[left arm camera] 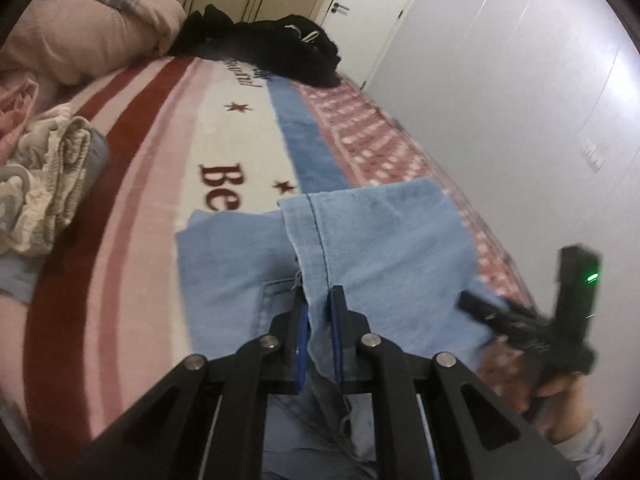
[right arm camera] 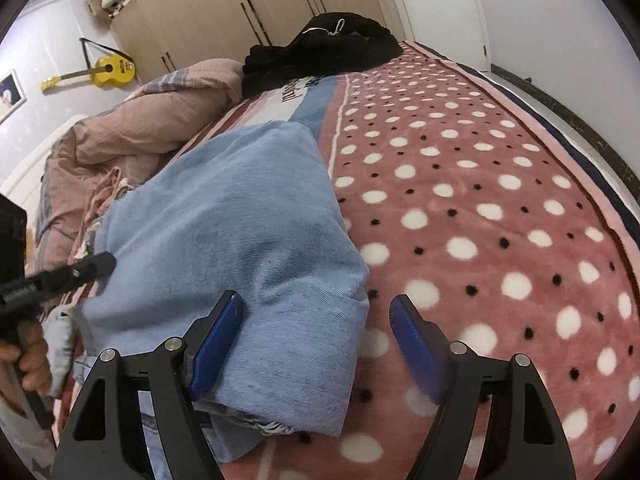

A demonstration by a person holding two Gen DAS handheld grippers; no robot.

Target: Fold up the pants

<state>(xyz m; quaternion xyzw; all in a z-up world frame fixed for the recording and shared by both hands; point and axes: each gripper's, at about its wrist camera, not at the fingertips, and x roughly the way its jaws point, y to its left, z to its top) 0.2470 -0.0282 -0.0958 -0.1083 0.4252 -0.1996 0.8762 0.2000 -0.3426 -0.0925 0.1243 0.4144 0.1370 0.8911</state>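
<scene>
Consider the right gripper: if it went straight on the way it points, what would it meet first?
Most likely the folded blue pants. The right gripper stands open, angled down, with the cloth's edge between its fingers; the dotted blanket lies just beyond. Depth is uncertain.

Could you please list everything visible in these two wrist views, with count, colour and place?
pants: one, light blue denim, folded over on the bed, near both grippers
blanket: one, pink with white and black dots, striped with lettering on the other side, covering the bed
black clothes: one pile, far end of the bed
quilt: one, pink, bunched at the bed's far side
beige cloth: one crumpled heap, beside the quilt
guitar: one, yellow, on the wall
wardrobe: beige doors, behind the bed
door: one, white, far corner
left gripper: black with blue pads, shut on a fold of the pants
right gripper: black with blue pads, open at the pants' edge
hands: two, one gripping each handle
</scene>
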